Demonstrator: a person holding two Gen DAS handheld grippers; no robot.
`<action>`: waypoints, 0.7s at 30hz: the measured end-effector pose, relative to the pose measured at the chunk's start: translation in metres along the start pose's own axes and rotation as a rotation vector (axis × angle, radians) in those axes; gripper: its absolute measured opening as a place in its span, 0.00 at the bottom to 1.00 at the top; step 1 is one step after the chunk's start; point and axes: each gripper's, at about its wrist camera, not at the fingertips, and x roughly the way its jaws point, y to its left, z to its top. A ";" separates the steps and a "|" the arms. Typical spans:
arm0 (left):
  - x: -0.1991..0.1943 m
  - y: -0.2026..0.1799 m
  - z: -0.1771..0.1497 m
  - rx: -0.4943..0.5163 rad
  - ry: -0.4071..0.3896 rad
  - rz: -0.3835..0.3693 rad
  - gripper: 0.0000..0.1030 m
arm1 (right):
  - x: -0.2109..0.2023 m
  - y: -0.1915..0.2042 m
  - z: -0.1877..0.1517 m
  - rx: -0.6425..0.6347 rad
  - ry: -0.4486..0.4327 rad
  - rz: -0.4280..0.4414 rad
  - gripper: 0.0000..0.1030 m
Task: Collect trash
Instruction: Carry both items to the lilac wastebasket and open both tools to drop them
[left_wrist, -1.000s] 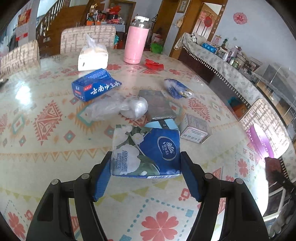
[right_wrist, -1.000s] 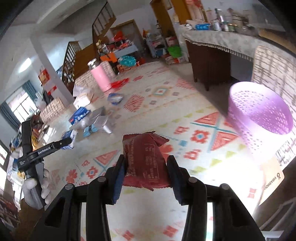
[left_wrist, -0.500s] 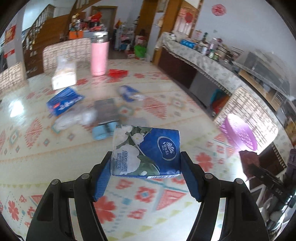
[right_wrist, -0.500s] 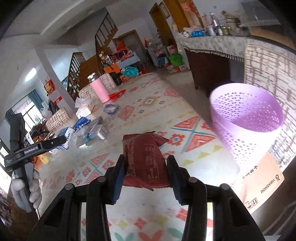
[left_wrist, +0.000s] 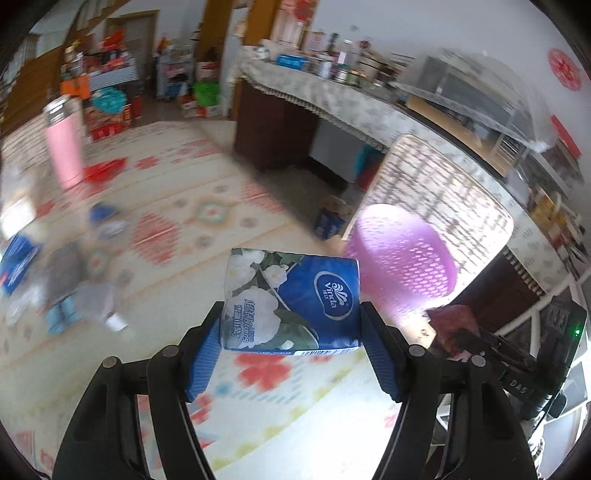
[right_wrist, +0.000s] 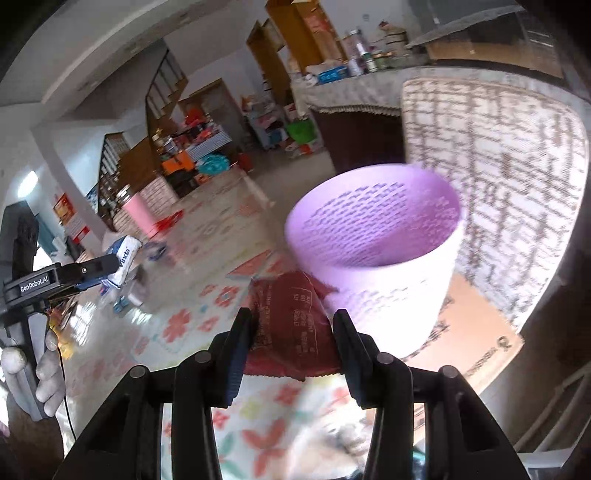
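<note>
My left gripper (left_wrist: 291, 325) is shut on a blue floral Vinda tissue pack (left_wrist: 291, 299), held above the table's right edge. The purple mesh waste basket (left_wrist: 399, 258) stands just beyond and right of it. My right gripper (right_wrist: 293, 332) is shut on a dark red snack wrapper (right_wrist: 291, 325), right in front of the basket (right_wrist: 376, 243), below its rim. The left gripper with the tissue pack (right_wrist: 123, 260) shows at the left of the right wrist view; the right gripper (left_wrist: 465, 332) with the wrapper shows at the lower right of the left wrist view.
The patterned table (left_wrist: 192, 229) holds a pink flask (left_wrist: 64, 147), a red wrapper (left_wrist: 105, 171), a blue box (left_wrist: 16, 264), plastic bags and small packs (left_wrist: 85, 295) at the left. A woven chair back (right_wrist: 498, 155) stands behind the basket. A cardboard box (right_wrist: 476, 343) lies under it.
Both grippers swung right toward the purple basket, carrying their loads. The basket looms much larger in the right wrist view. The table litter has slid left.
</note>
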 end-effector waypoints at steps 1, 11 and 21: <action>0.007 -0.012 0.007 0.019 0.001 -0.012 0.68 | -0.003 -0.007 0.005 0.002 -0.009 -0.009 0.34; 0.063 -0.086 0.049 0.100 0.021 -0.085 0.68 | 0.012 -0.059 0.042 0.076 -0.041 0.008 0.21; 0.123 -0.132 0.071 0.181 0.076 -0.090 0.71 | 0.058 -0.127 -0.032 0.199 0.088 -0.116 0.65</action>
